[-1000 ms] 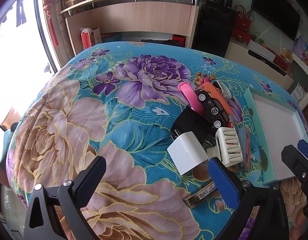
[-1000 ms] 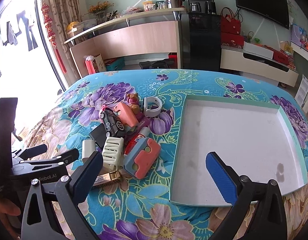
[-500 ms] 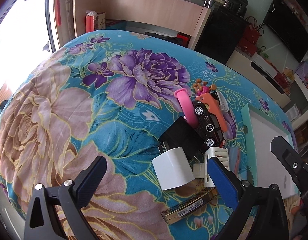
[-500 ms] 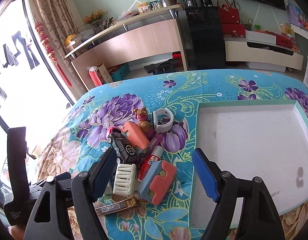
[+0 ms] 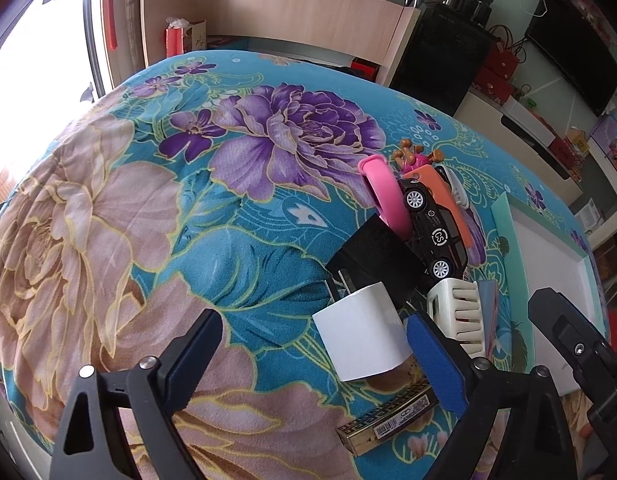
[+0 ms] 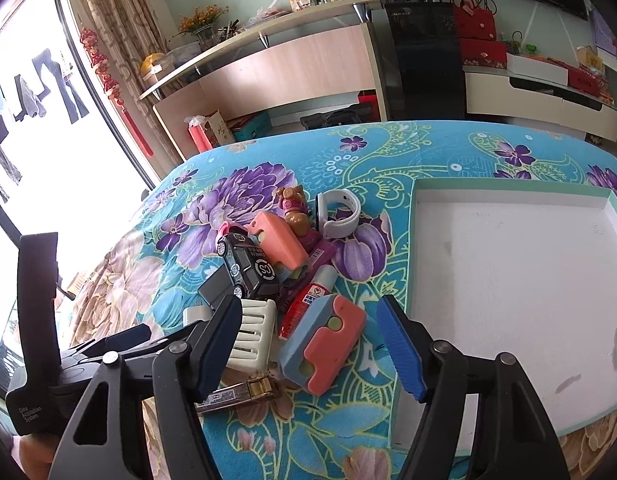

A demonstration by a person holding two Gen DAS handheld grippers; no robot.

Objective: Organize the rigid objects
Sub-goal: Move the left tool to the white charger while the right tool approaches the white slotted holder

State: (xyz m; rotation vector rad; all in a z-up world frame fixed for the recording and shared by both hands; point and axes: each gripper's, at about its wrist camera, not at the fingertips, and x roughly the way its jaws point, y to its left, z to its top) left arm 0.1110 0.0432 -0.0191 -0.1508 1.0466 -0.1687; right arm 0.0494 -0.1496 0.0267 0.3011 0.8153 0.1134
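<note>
Right now we hold both grippers low over a pile of small things on the flowered blanket (image 5: pixel 120 216). Our left gripper (image 5: pixel 316 356) has its jaws wide apart, having just been closing a little; the white charger block (image 5: pixel 360 336) sits between the fingers without either pad pressing it. Behind that block lies a black adapter (image 5: pixel 372 256), and on it leans a black toy car (image 5: pixel 436 228) with a pink band (image 5: pixel 384 196) on its far side and an orange case (image 5: pixel 448 200) beside it. A cream slotted clip (image 5: pixel 460 312) stands just beside the blue pad of the left gripper, and a gold lighter (image 5: pixel 388 424) lies flat near the front edge of the pile.

Our right gripper (image 6: pixel 308 332) has been closing too, and its jaws are still apart. Between them lies the blue and coral block (image 6: pixel 324 344), flat on the blanket, with a gap on each side, so nothing is clamped. Touching that block are a red and white tube (image 6: pixel 308 300) and the cream clip. Farther back we see a small brown figure (image 6: pixel 296 208) and a white watch (image 6: pixel 336 212).

To the right of the pile, just beside the blue and coral block, sits the shallow white tray (image 6: pixel 508 196) with its mint rim; a few dark marks show on its floor.
</note>
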